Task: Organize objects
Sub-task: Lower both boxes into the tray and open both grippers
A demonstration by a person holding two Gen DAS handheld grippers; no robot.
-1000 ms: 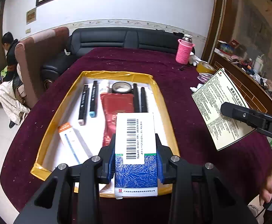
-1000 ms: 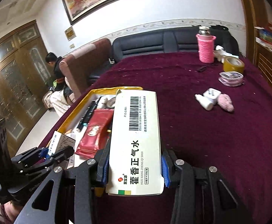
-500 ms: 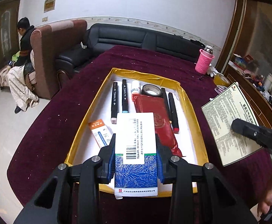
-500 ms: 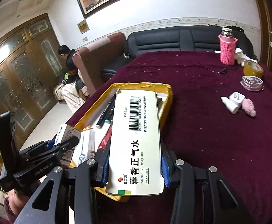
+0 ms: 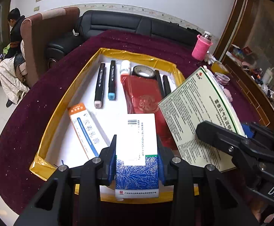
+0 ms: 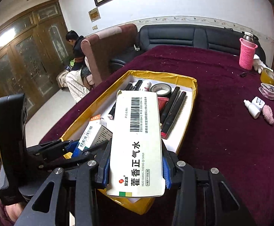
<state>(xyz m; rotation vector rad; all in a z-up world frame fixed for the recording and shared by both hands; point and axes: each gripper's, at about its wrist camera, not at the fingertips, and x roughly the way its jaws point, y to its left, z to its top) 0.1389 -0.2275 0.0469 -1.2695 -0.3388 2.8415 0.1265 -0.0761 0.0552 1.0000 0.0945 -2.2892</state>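
My left gripper (image 5: 136, 141) is shut on a small blue-and-white medicine box (image 5: 137, 173), held just above the near end of the yellow-rimmed tray (image 5: 61, 101). My right gripper (image 6: 137, 150) is shut on a long white medicine box (image 6: 137, 141) with a barcode, over the tray's (image 6: 91, 109) near right corner. In the left wrist view that long box (image 5: 193, 116) tilts over the tray's right rim. The tray holds two markers (image 5: 100, 84), a white bottle (image 5: 125, 68), a tape roll (image 5: 143, 71), a red pouch (image 5: 144, 98), black pens (image 5: 163, 84) and an orange-and-white box (image 5: 86, 130).
On the maroon tablecloth to the right lie a pink-sleeved bottle (image 6: 247, 54), a yellow tape roll (image 6: 268, 77), a small dropper bottle (image 6: 251, 108) and a pink puff (image 6: 267, 114). A sofa and armchair stand behind the table, and a person sits at the far left (image 6: 76, 45).
Both grippers have moved in over the tray with their boxes and sunk a little. The long white box has come leftward to overlap the tray's right side.
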